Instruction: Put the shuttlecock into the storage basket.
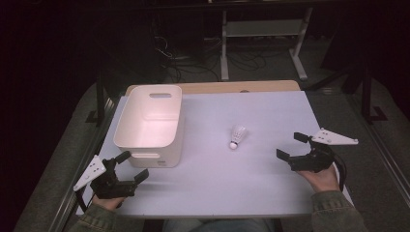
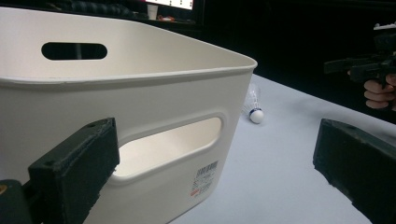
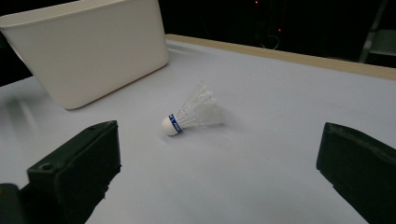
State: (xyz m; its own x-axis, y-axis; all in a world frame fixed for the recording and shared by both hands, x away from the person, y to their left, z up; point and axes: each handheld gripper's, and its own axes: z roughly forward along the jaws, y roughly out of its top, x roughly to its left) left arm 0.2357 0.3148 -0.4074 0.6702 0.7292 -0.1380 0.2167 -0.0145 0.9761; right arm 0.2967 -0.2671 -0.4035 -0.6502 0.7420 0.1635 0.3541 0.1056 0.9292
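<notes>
A: Biggest first. We see the table (image 1: pixel 251 183), pale matte sheet on top, wood edge showing at the far side. On its left half sits the bin (image 1: pixel 150 123), cream plastic, rounded corners, smooth walls, slot handles cut in near and far ends, sticker low on the near wall. We see nothing in the part of it that shows.

B: Grippers next. Left gripper (image 1: pixel 129 166) at the near-left corner, just beside the bin's near wall, jaws spread wide, nothing between them. Right gripper (image 1: pixel 290 146) at the near right, jaws also wide and bare. Black blocky pads, dull rubbery look.

A: Smallest, the shuttlecock (image 1: pixel 237 137). It lies on its side on the bare sheet, between the bin and the right gripper, apart from both. White feather skirt, round white cork, blue band at the neck.

B: Progress, we judge: nothing done yet. The likely job is shuttlecock into bin; pick, carry and drop all remain. Right gripper faces it, cork end toward the jaws.
</notes>
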